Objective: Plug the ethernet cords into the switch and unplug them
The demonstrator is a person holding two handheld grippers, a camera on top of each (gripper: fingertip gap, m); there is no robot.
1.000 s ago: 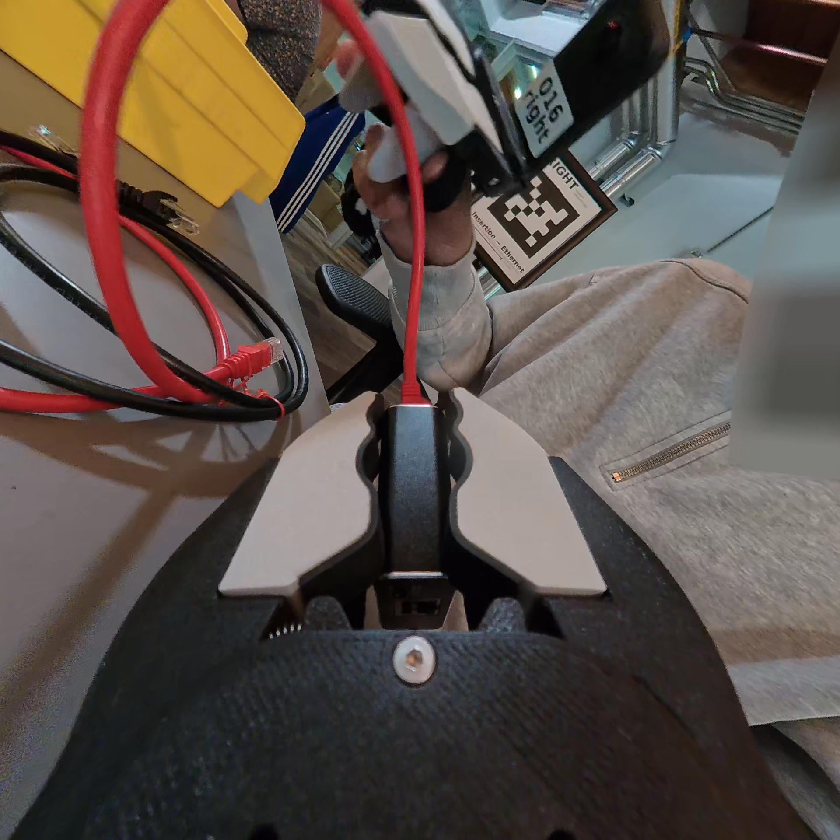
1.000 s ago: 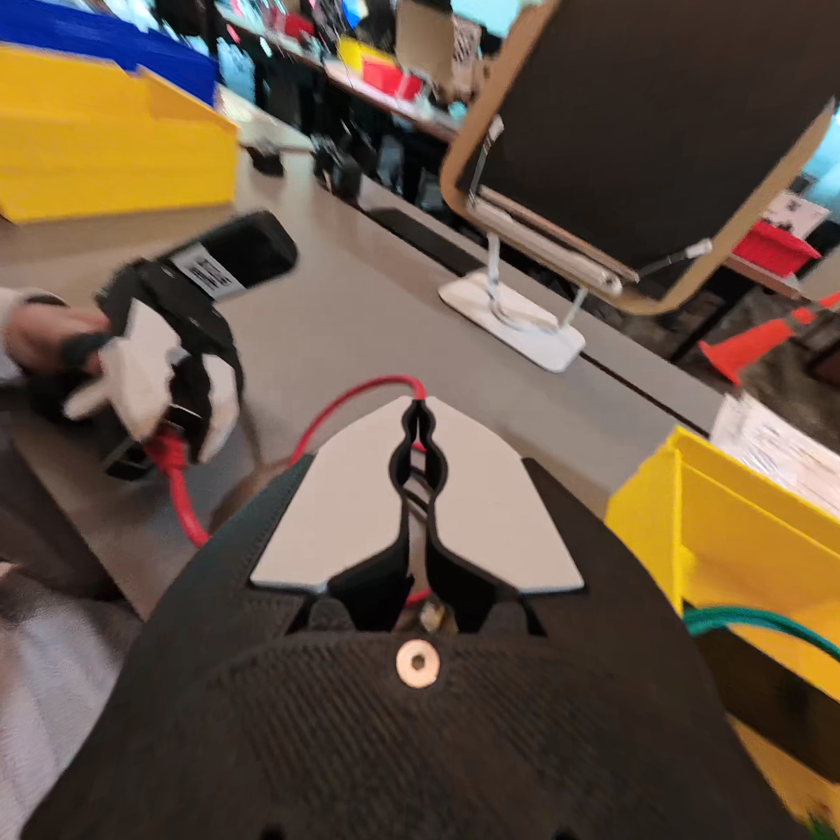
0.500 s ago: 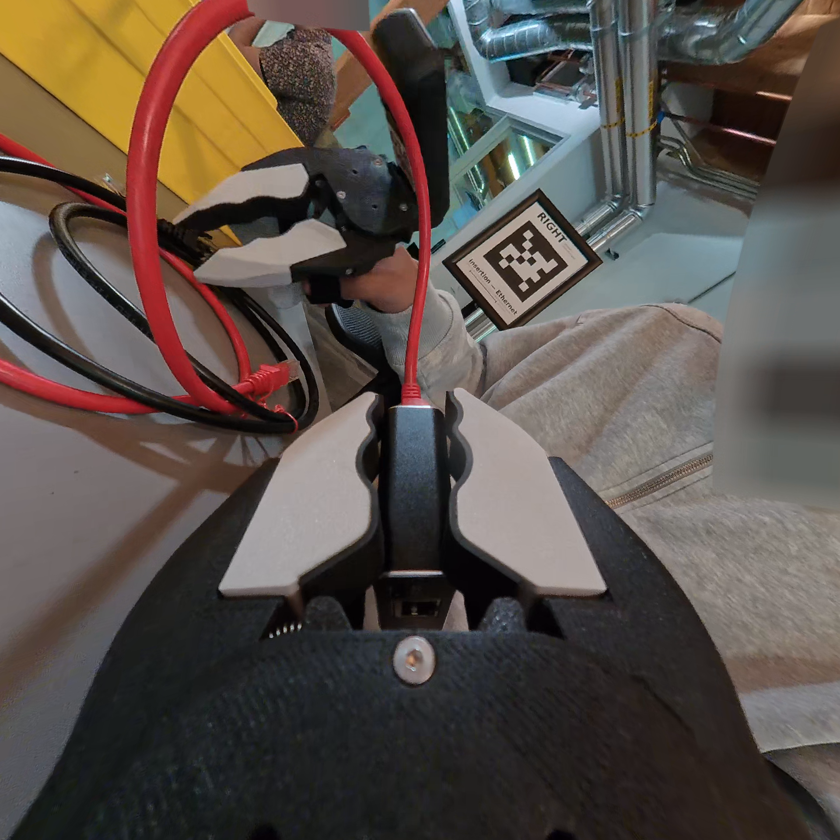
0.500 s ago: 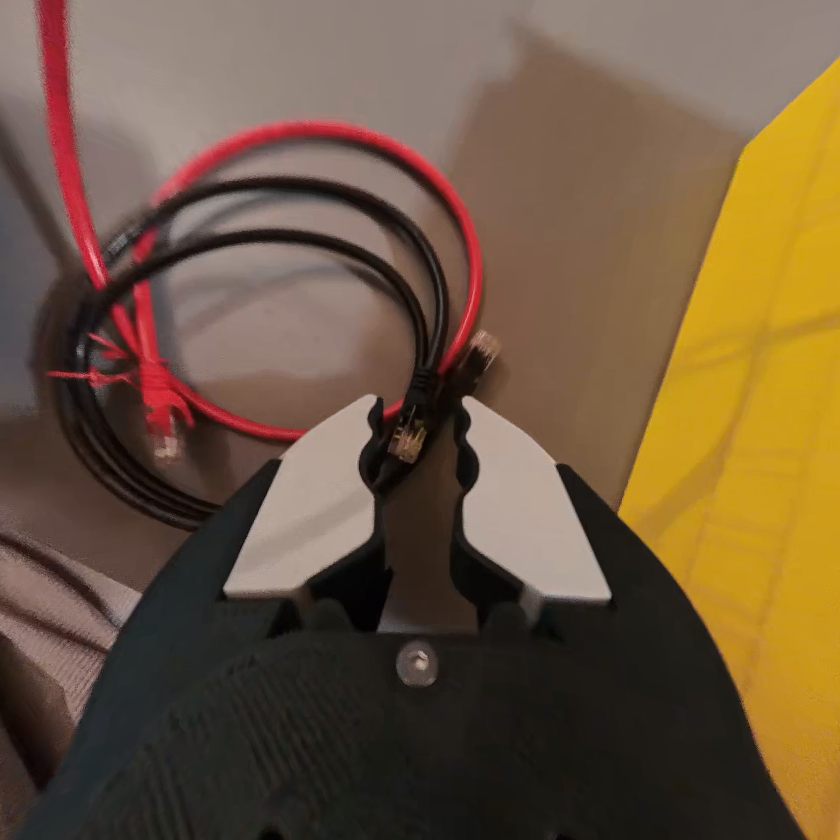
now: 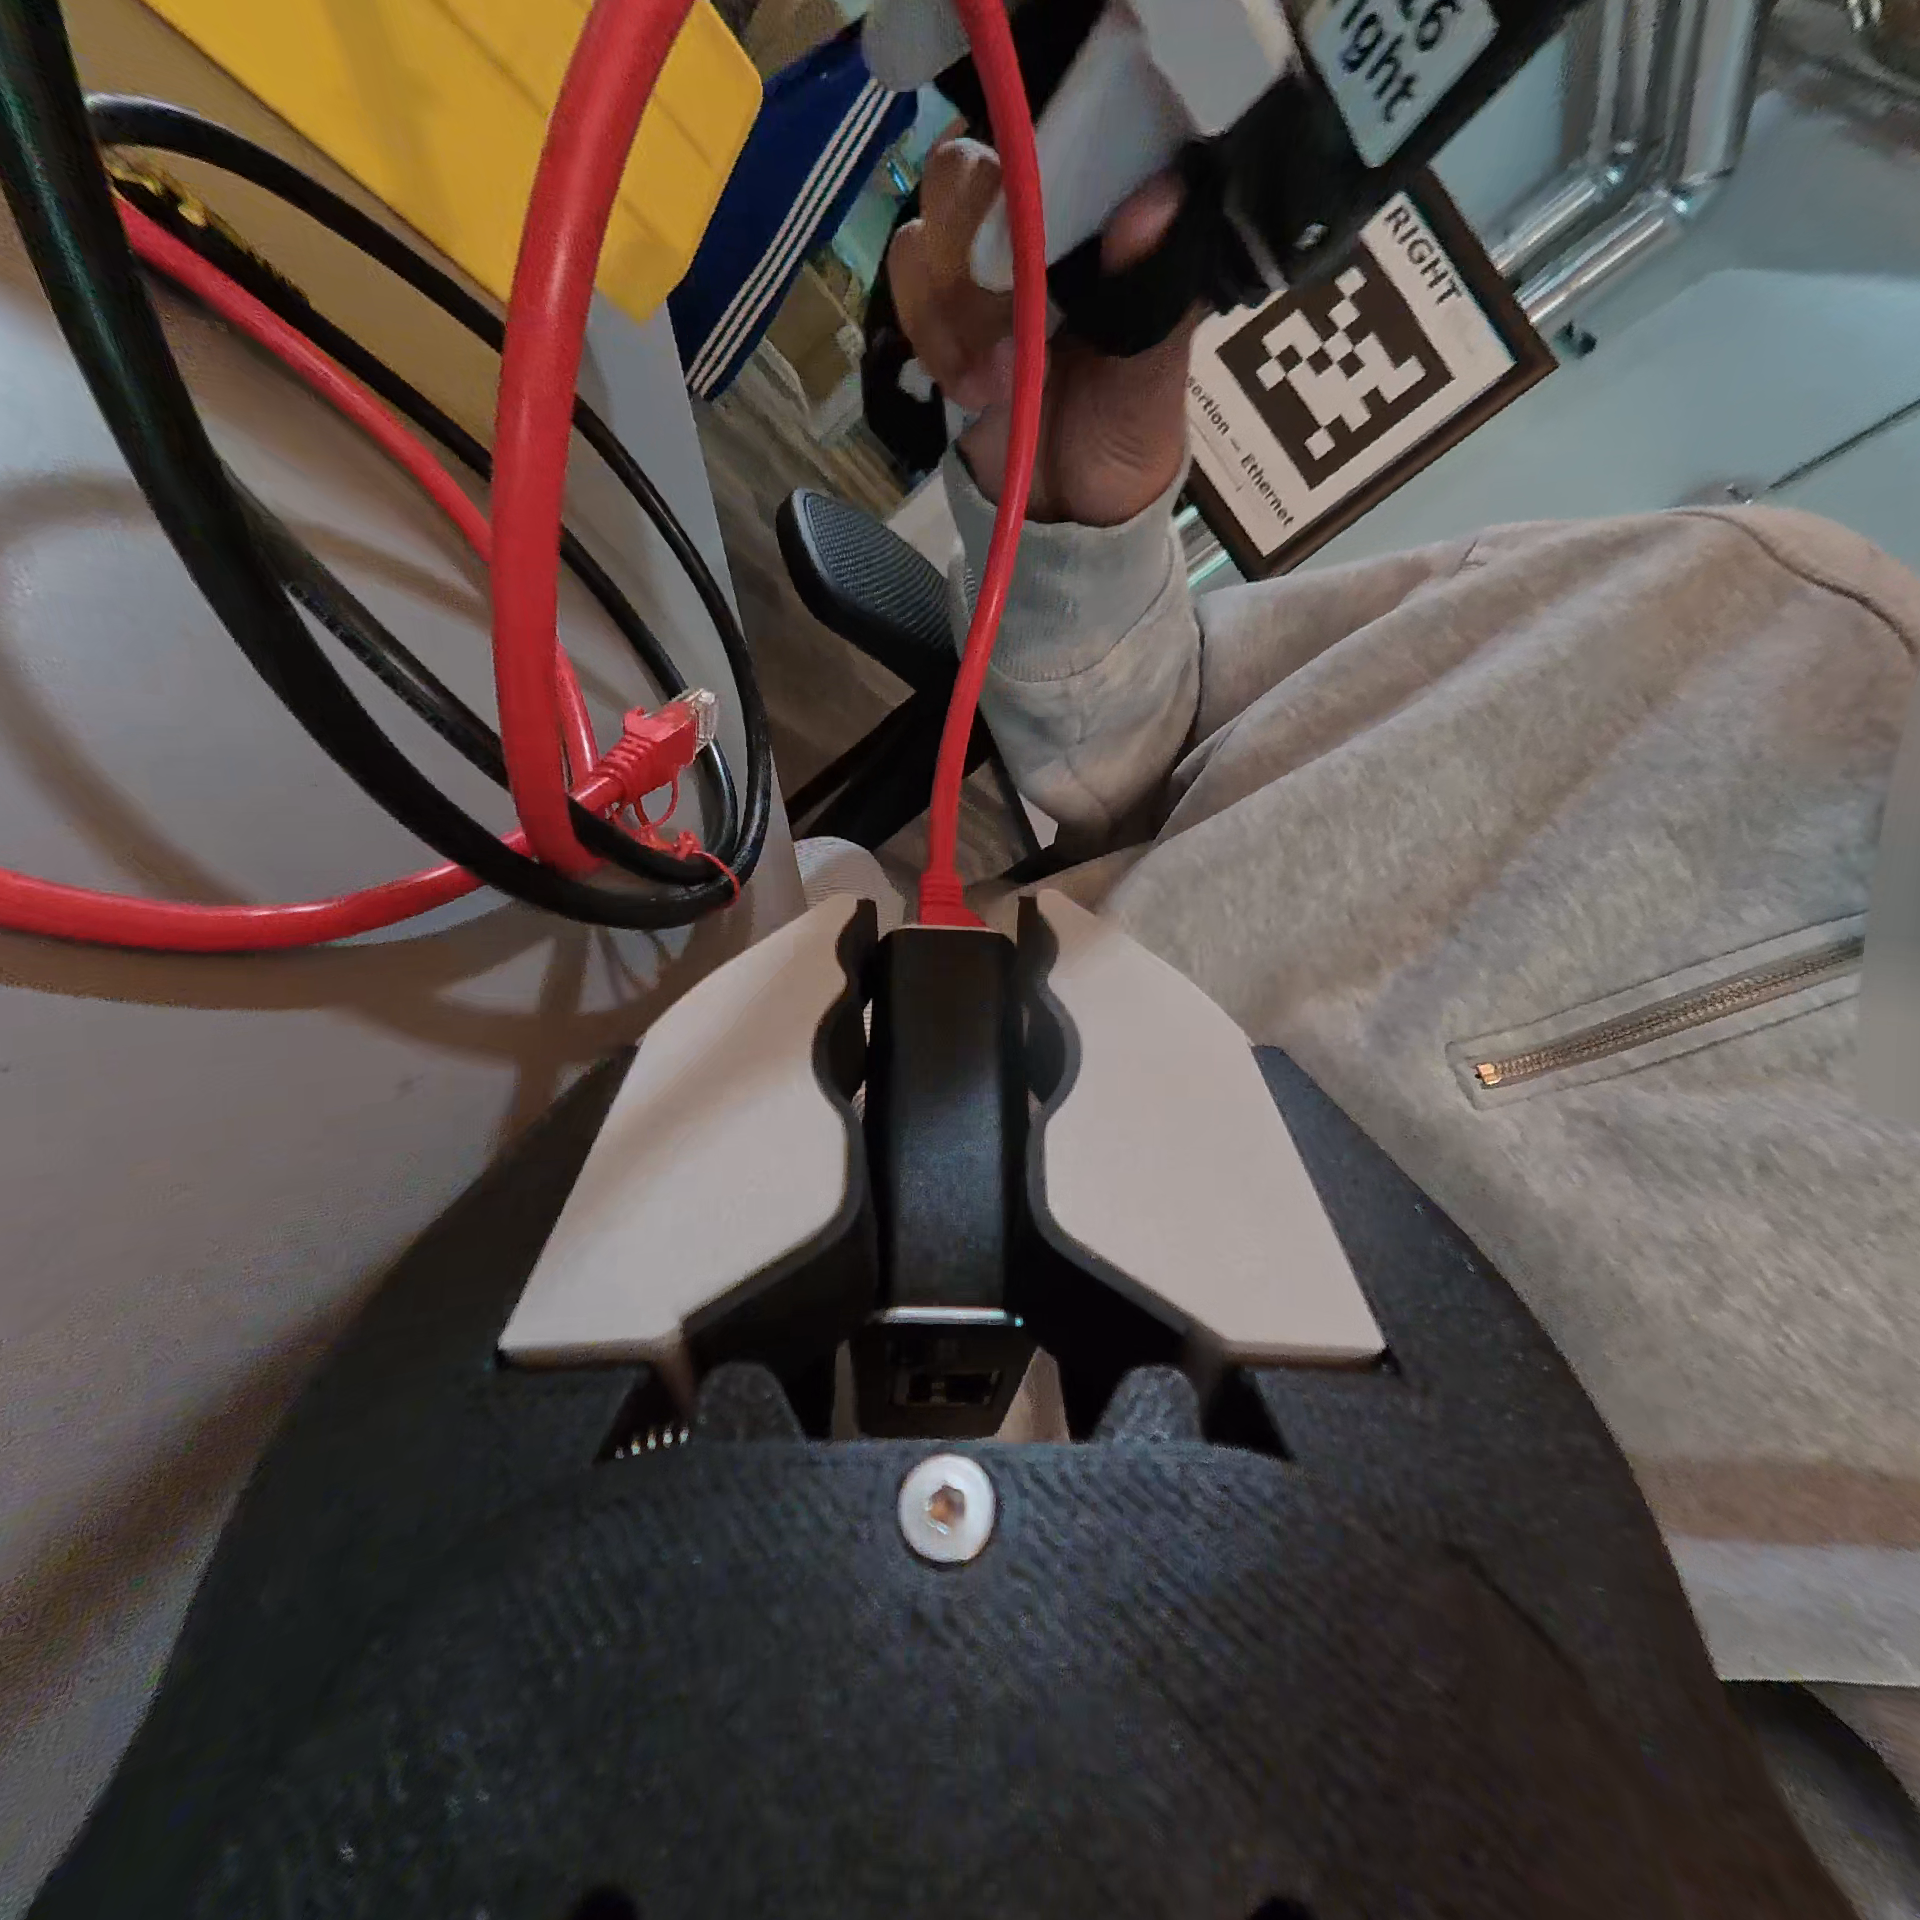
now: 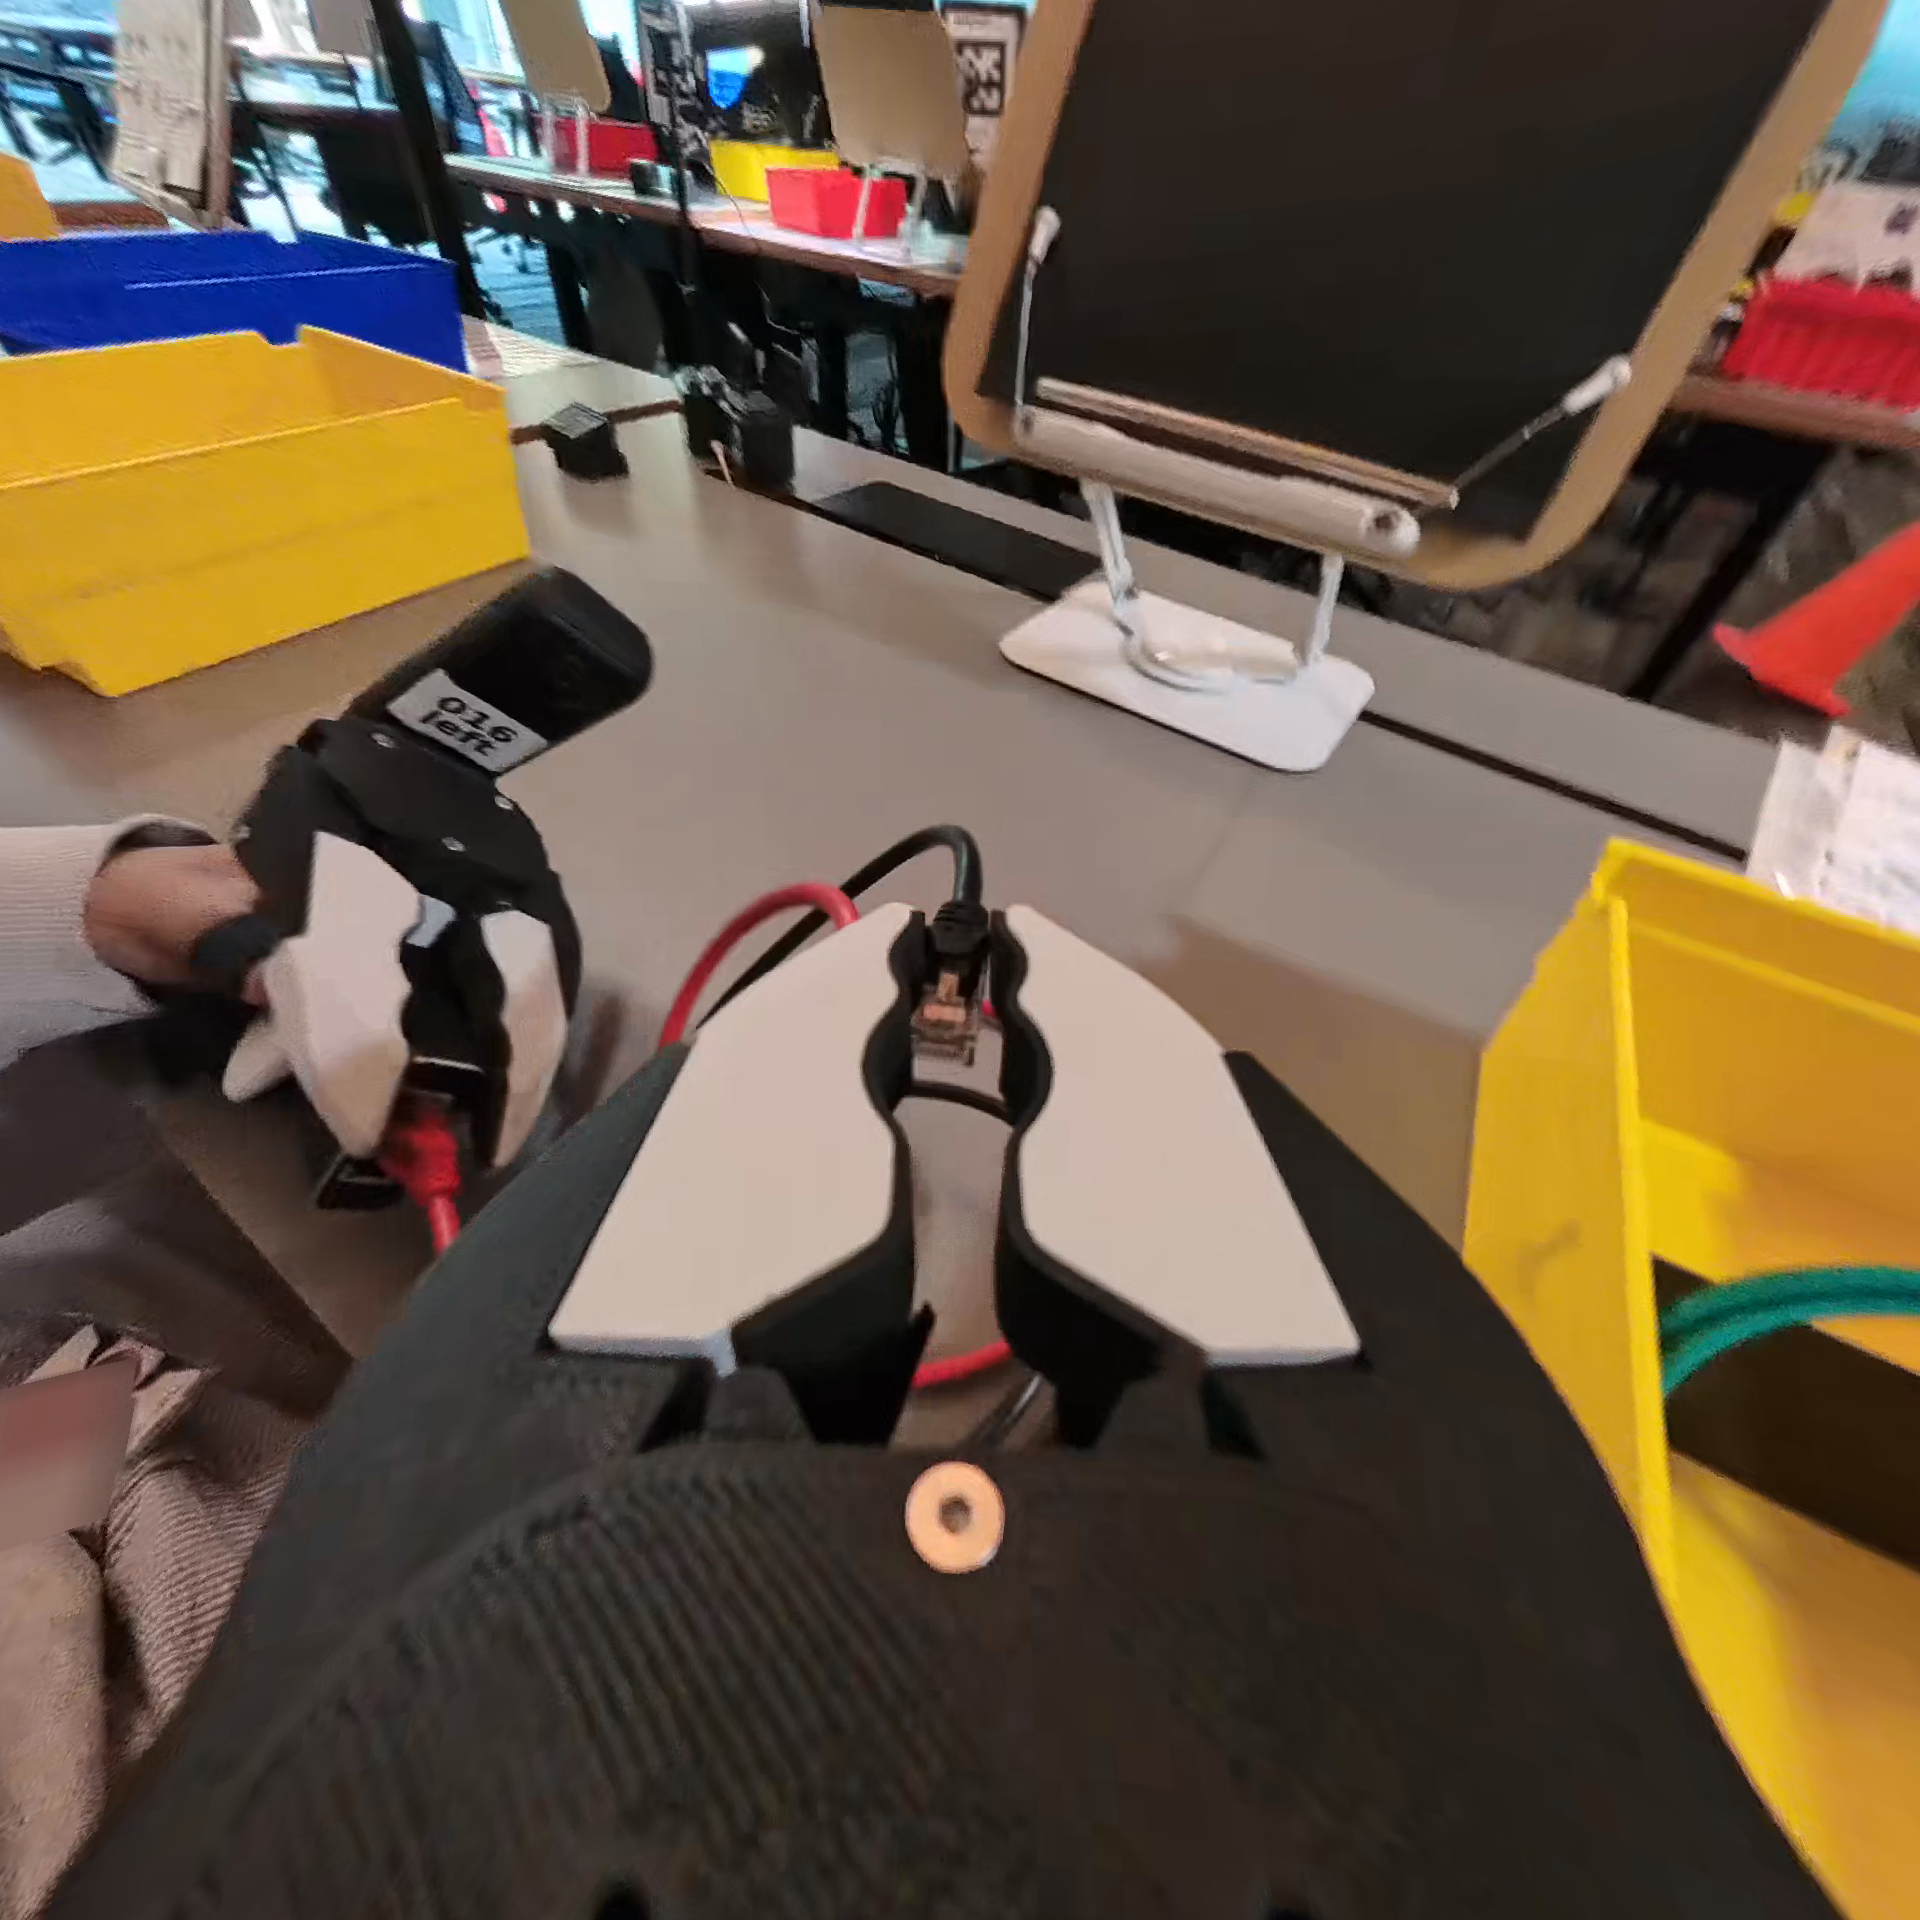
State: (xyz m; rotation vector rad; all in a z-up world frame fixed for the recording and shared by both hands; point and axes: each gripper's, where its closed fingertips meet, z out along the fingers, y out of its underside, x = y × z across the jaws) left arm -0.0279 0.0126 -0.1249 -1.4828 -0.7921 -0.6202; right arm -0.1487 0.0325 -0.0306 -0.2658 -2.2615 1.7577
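Switch [image 5: 940, 1122] is clamped by the left gripper [image 5: 940, 935] with 1 red cord [image 5: 971, 665] plugged; a black cord's plug [image 6: 943, 997] is pinched in the right gripper [image 6: 951, 925], not yet inserted.

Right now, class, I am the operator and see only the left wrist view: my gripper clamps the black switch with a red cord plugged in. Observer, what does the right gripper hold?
Observer: The right gripper is shut on a black cord's plug, its clear tip pointing back toward the camera.
Operator: Is that plug touching the switch?
Observer: No. The left gripper, holding the switch, sits apart from the plug, off to its left.
Operator: Any other cords near the right gripper?
Observer: A green cable lies in the yellow bin on its right.
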